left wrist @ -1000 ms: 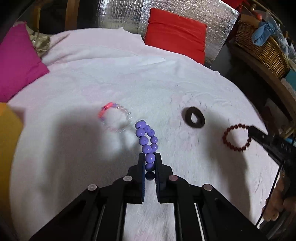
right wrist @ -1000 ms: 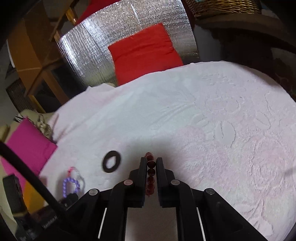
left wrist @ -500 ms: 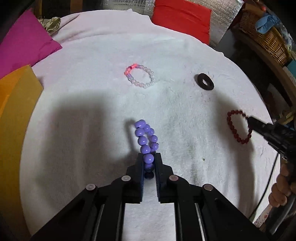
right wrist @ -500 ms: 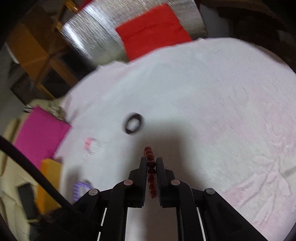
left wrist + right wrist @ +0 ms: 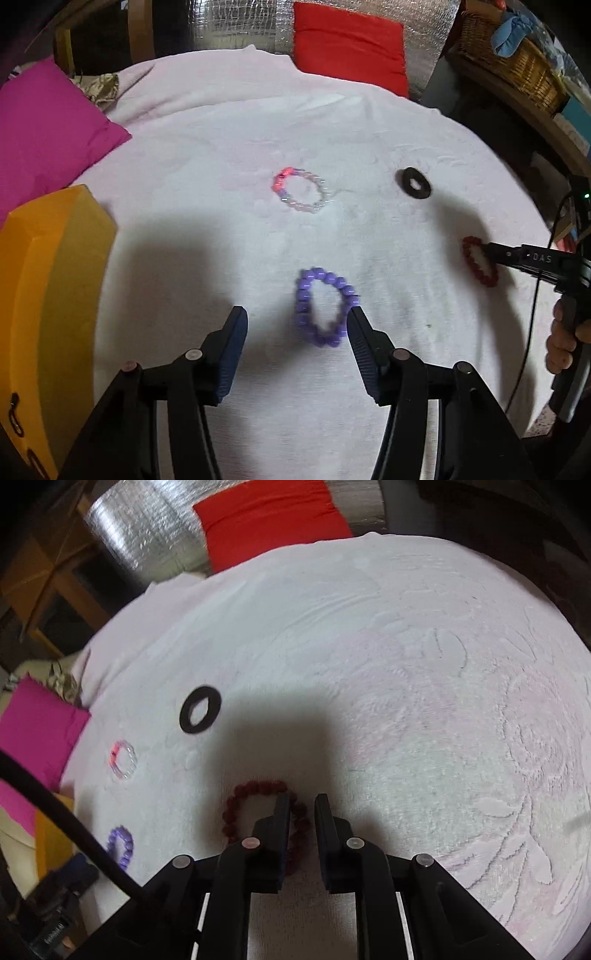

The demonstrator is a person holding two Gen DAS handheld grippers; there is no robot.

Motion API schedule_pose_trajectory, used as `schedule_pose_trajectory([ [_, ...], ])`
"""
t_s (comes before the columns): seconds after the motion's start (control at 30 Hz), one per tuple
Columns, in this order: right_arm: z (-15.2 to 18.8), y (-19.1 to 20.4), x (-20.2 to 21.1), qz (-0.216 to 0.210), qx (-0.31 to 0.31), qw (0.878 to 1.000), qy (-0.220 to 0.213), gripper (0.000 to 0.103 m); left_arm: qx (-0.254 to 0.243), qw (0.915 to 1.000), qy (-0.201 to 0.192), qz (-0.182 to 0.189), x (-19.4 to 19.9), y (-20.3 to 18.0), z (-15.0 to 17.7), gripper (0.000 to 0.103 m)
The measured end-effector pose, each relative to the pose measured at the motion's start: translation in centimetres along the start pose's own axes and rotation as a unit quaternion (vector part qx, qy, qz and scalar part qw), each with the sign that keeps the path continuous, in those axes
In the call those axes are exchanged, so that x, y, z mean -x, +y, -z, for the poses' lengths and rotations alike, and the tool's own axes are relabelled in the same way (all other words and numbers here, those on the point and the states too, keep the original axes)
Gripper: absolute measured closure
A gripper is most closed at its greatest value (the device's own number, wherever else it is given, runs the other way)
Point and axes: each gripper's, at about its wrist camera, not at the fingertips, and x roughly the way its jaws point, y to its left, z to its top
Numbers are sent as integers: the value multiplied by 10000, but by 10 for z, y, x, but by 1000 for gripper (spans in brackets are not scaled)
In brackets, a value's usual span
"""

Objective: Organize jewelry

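Observation:
A purple bead bracelet [image 5: 303, 295] lies flat on the white cloth [image 5: 221, 155]. It sits between the spread fingers of my left gripper [image 5: 295, 317], close to the right finger, and neither pad presses on it. The jaws are opening. My right gripper [image 5: 302, 801] hangs over a dark red bead bracelet [image 5: 258, 786] that lies flat on the cloth. Its jaws are opening a little, with a few beads showing in the narrow gap and the left finger covering part of the loop. The left wrist view shows the red bracelet [image 5: 469, 254] at the right gripper's tip [image 5: 495, 251].
A pink and clear bead bracelet [image 5: 280, 181] and a black ring [image 5: 404, 177] lie farther back on the cloth. A yellow box [image 5: 48, 295] and magenta cushion [image 5: 48, 129] stand at the left. A red cushion [image 5: 347, 40] is behind, a wicker basket [image 5: 509, 62] at the right.
My left jaws have spread and the purple bracelet has dropped from them onto the cloth. The right gripper has sunk, its jaws have parted slightly, and the red bracelet now lies flat.

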Motion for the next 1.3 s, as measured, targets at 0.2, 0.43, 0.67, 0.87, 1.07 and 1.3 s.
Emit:
schedule_pose_trajectory([
  [0.2, 0, 3, -4, 103, -17, 9999, -33, 83, -63, 10000, 9, -12, 1, -2, 2, 46],
  [0.43, 7, -4, 4, 24, -311, 9995, 15, 83, -394, 9990, 81, -209, -6, -22, 6, 46],
  [0.67, 26, -15, 22, -40, -533, 9986, 34, 83, -692, 9958, -19, -603, -6, -32, 10, 46],
  [0.87, 29, -20, 23, -149, -703, 9974, -7, 83, -750, 9940, -53, -796, -8, -31, 11, 46],
  [1.07, 18, 3, 6, 67, -221, 9997, -104, 83, -810, 9926, -26, -902, -14, -33, 8, 46],
  [1.3, 15, 14, 0, 577, 131, 9977, -336, 90, -860, 9924, 28, -882, -23, -38, 8, 46],
])
